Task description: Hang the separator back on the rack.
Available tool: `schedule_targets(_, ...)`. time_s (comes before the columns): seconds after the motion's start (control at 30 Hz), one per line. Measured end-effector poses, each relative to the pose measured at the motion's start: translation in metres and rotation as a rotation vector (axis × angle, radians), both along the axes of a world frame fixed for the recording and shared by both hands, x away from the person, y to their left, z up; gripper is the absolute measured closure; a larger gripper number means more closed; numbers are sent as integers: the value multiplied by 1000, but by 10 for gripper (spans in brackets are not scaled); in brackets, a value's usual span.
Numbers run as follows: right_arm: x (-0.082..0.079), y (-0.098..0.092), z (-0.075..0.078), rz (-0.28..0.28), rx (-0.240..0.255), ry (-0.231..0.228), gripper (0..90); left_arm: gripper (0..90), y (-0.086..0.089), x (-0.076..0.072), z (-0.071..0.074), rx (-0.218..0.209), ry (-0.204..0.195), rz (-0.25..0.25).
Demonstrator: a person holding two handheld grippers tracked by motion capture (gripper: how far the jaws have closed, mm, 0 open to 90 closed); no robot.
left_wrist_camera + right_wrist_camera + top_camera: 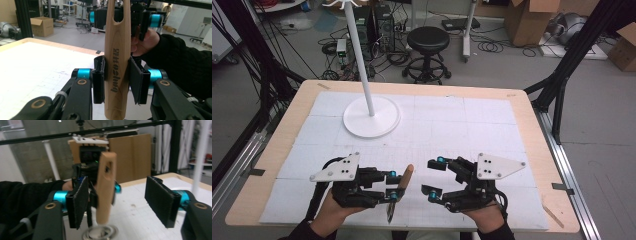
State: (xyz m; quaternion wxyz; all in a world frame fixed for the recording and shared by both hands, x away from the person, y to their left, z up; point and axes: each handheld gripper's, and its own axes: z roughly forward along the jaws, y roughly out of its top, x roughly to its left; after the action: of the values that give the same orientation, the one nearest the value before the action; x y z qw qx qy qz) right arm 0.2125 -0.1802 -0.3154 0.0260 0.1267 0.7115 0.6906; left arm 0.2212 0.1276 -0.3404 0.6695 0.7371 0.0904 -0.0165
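A wooden handle (406,175) with a hole near its top and printed lettering stands upright in my left gripper (396,184), which is shut on it. In the left gripper view both black pads press the handle (117,50) from either side. A metal end (390,210) hangs below the grip. My right gripper (430,178) faces it from the right, open, with its pads apart from the handle. In the right gripper view the handle (105,187) stands just past the left pad (80,202), and a round metal part (100,232) shows beneath it.
A white stand with a round base (372,117) and a thin pole (359,55) stands at the back left of the white-covered table (472,125). Beyond the table are a black stool (428,40), cables and cardboard boxes (532,20).
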Motion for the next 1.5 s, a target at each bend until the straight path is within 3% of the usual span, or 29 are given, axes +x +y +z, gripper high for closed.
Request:
schedule_targets(0.13, 1, 13, 7, 49, -3, -16, 413, 673, -1, -2, -1, 0, -4, -17)
schedule_targets(0.3, 7, 26, 7, 106, -8, 2, 479, 673, -2, -3, -1, -3, -13, -39)
schedule_targets(0.43, 10, 32, 6, 158, -2, 3, 606, 673, -2, -4, -1, -10, -12, -54)
schedule_targets(0.53, 10, 35, 6, 176, 5, -5, 676, 673, -2, -4, -1, -13, -15, -63)
schedule_targets(0.67, 10, 36, 7, 184, 18, -2, 697, 673, -2, -4, -1, -16, -16, -69)
schedule_targets(0.93, 7, 40, 9, 141, 22, 18, 703, 662, 1, -2, -3, -46, 0, -52)
schedule_targets(1.03, 7, 43, 13, 100, -8, 13, 704, 490, -1, 0, -6, -5, 17, -8)
schedule_targets(1.17, 9, 45, 21, 55, -22, 26, 704, 365, -2, 1, -10, 10, 38, 51)
schedule_targets(1.5, 7, 51, 46, -46, -42, 14, 704, 364, 1, 0, -7, 16, 11, 126)
